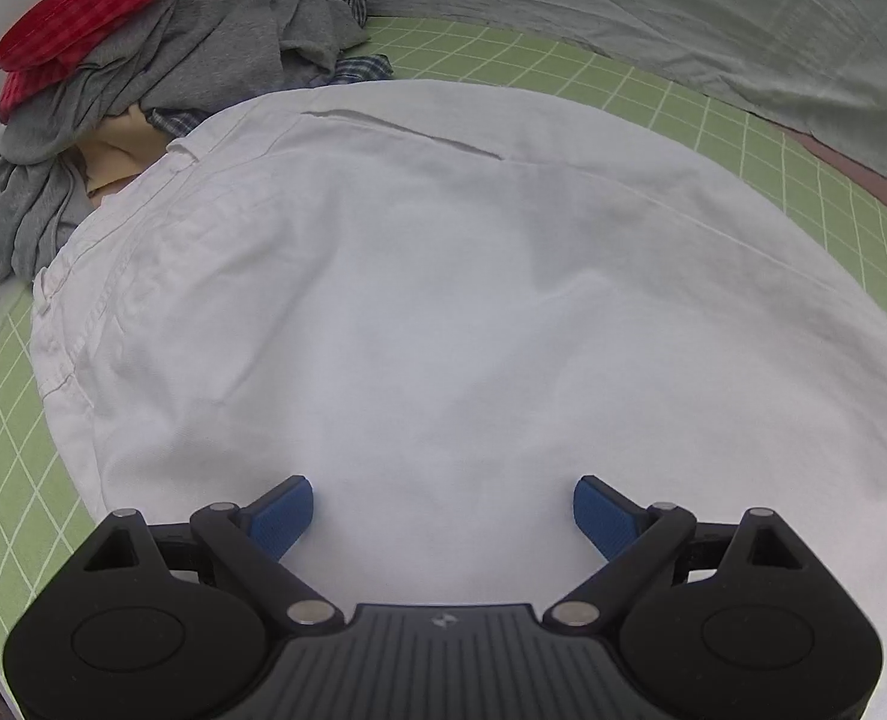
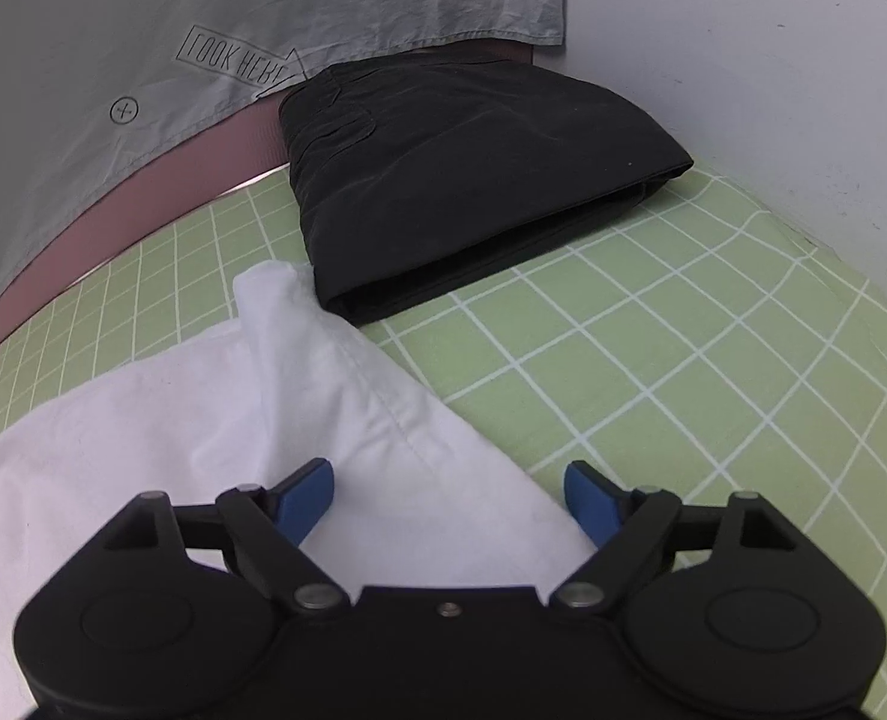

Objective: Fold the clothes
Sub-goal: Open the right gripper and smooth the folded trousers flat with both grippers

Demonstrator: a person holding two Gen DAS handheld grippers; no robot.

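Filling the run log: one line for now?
left gripper open | right gripper open | white garment flat | black garment folded

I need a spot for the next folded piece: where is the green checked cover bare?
Bare green checked cover lies right of the white garment, in front of the folded black garment. The clothes pile crowds the far left.

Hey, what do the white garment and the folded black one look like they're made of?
White garment: looks like matte woven cotton, going by its stitched seams and soft creases. Folded black garment: smoother with a faint sheen, perhaps a thin synthetic or blend; the pictures leave that open.
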